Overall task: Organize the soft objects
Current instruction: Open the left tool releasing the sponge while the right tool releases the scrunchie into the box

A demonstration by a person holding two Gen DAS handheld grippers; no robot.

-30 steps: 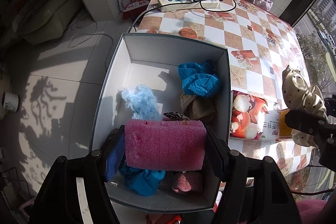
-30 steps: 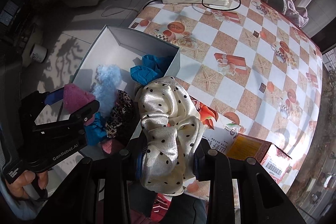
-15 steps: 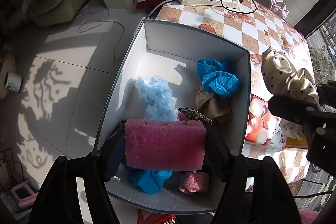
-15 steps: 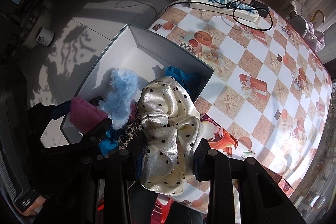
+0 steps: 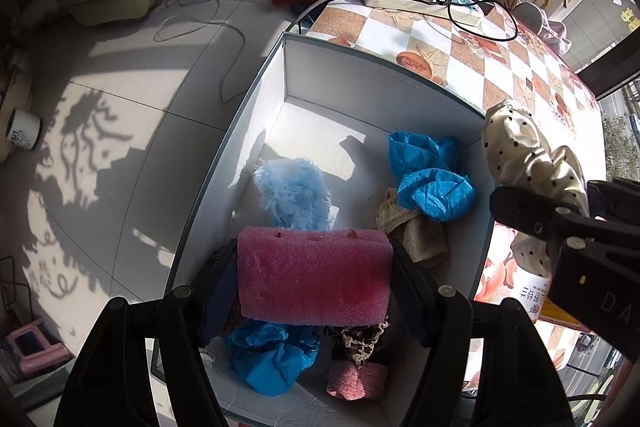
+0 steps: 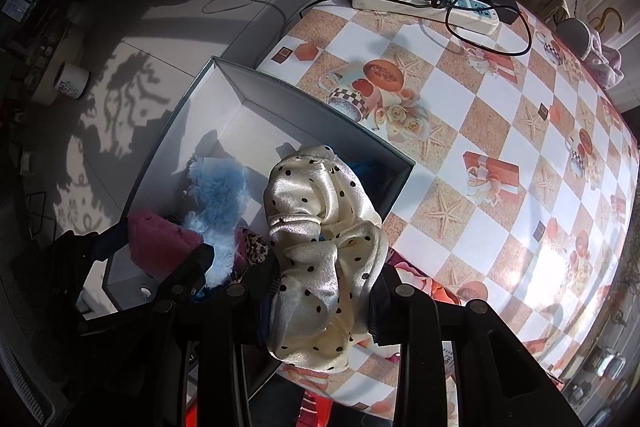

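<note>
We're prob. near done: the white cardboard box [image 5: 360,75] at the worktop [image 6: 500,131] edge already holds fluffy and crumpled cloths. Left gripper [image 5: 312,279] fingers clamp a porous pink sponge [image 5: 314,277] over the box; right gripper [image 6: 320,291] fingers pinch a satiny dotted scrunchie [image 6: 320,227] at its rim. Both await dropping.

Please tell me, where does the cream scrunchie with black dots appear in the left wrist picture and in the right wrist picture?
Left wrist view: the cream scrunchie is at the right edge, clamped in the right gripper, beside the box's right wall.
Right wrist view: the scrunchie fills the lower middle, between that gripper's fingers.
Shared landmark: the fluffy light-blue item inside the white box.
</note>
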